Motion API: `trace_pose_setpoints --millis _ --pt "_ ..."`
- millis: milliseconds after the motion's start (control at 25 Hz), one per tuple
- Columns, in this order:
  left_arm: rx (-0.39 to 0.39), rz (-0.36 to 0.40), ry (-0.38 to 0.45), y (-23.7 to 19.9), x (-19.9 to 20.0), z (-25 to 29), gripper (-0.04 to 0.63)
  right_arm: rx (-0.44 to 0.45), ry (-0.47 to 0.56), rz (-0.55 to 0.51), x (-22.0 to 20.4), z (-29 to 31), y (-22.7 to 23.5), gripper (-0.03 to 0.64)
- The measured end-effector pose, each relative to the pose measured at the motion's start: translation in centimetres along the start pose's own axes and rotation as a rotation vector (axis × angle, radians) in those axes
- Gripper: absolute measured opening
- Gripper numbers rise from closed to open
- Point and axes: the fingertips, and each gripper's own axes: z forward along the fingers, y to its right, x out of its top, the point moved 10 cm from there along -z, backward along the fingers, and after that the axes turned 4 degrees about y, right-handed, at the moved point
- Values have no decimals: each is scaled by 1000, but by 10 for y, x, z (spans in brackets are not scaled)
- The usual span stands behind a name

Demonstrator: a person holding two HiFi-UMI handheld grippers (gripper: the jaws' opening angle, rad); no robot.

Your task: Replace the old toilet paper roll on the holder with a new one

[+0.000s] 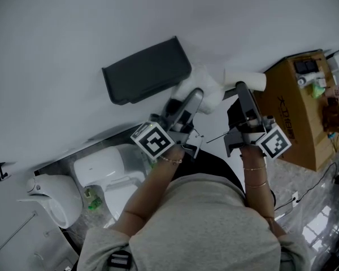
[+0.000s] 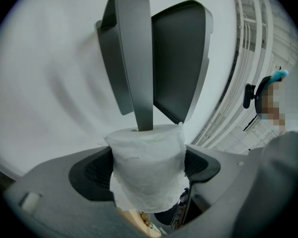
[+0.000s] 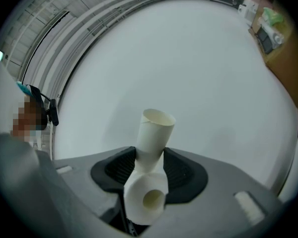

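Observation:
A dark grey wall holder (image 1: 147, 71) has its cover (image 2: 181, 58) flipped up and a grey arm (image 2: 136, 58) hanging out. My left gripper (image 1: 199, 96) is shut on a full white toilet paper roll (image 1: 212, 92). In the left gripper view the roll (image 2: 148, 167) sits between the pads, and the holder's arm enters its top end. My right gripper (image 1: 240, 89) is to the right of it, shut on an empty pale cardboard tube (image 1: 247, 79). The tube (image 3: 155, 133) sticks out past the jaws toward the bare wall. A second round tube end (image 3: 146, 198) faces the camera below it.
A white toilet (image 1: 104, 174) stands below the holder on the left, with a white rounded bin (image 1: 51, 199) further left. A brown cardboard box (image 1: 296, 106) with small items on top stands at the right. The white wall (image 1: 101, 21) fills the top.

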Motion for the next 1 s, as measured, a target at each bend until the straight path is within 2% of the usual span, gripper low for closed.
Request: trace_pose_setpoints --millis 160,280,680,880,1000 --pt "-11 -31 23 -4 -2 -5 423 11 -12 3 -2 1 1 182" --pt "-2 -11 31 -4 2 -8 423 13 -23 -11 -4 2 0 181" --pt "-1 -53 41 -4 -2 -6 423 -52 -34 -43 -3 -9 10 181" --pt "-2 -26 44 -3 0 -6 423 -51 -34 -26 -8 -9 10 179" --pt "-12 -59 49 -4 -3 -6 423 -40 -23 -18 -8 -4 8 177"
